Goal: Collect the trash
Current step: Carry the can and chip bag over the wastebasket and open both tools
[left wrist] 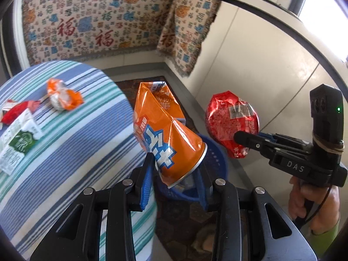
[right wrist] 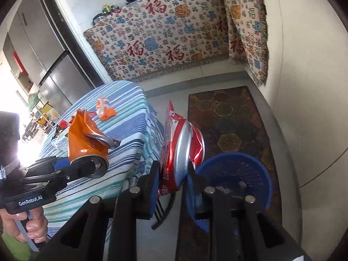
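You have one piece of trash in each hand-held gripper, both carried off the tabletop and near the blue basket [right wrist: 235,174] on the floor.

Left hand-held gripper [left wrist: 176,169]: jaws nearly closed, pinching the orange bag [left wrist: 161,130] at its lower end. The bag is crumpled and creased, with a silver lining showing at its open mouth. It hangs directly above the basket's near rim.

Right hand-held gripper [right wrist: 173,180]: jaws nearly closed on the red bag [right wrist: 182,143], also crushed flat, foil inside showing. It hangs just beside the basket rim, on the tabletop side, not yet over the opening.

Basket: a few small scraps seem to lie at the bottom; too small to identify.

Left to do, by my reading: drop both bags in, then go back for the rest. On the striped tabletop [left wrist: 65,143], well apart from the basket, you have an orange-and-white wrapper [left wrist: 63,95], a red wrapper [left wrist: 17,111] and a green-and-white carton [left wrist: 17,143].

Judgement: roughly midway, release stage for this pair.
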Demonstrator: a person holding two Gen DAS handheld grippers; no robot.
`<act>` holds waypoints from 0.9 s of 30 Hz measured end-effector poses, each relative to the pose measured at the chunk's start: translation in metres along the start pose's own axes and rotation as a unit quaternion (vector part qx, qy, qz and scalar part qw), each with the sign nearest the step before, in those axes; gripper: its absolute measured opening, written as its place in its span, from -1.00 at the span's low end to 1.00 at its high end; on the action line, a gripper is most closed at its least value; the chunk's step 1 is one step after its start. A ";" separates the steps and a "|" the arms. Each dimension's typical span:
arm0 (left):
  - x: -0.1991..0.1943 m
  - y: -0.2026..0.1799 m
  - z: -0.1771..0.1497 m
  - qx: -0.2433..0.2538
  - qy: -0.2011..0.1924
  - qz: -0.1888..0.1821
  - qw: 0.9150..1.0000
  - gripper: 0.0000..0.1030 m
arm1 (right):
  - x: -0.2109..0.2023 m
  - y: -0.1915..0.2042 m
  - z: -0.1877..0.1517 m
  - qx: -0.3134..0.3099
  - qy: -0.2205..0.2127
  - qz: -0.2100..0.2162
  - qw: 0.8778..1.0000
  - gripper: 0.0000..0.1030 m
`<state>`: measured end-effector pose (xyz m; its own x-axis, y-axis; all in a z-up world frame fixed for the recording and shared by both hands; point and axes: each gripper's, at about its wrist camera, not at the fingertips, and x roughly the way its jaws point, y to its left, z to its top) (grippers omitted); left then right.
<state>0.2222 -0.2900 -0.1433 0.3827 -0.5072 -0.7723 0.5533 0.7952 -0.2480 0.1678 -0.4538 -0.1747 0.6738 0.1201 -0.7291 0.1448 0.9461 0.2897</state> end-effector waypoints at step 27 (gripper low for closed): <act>0.147 -0.082 0.026 0.055 0.124 -0.040 0.990 -0.31 | 0.030 -0.124 -0.003 0.119 0.060 -0.059 0.989 -0.55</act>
<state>0.2522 -0.4387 -0.2215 0.1485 -0.4592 -0.8758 0.6577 0.7072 -0.2592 0.1681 -0.5670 -0.2345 0.5534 0.0611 -0.8307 0.3931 0.8600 0.3252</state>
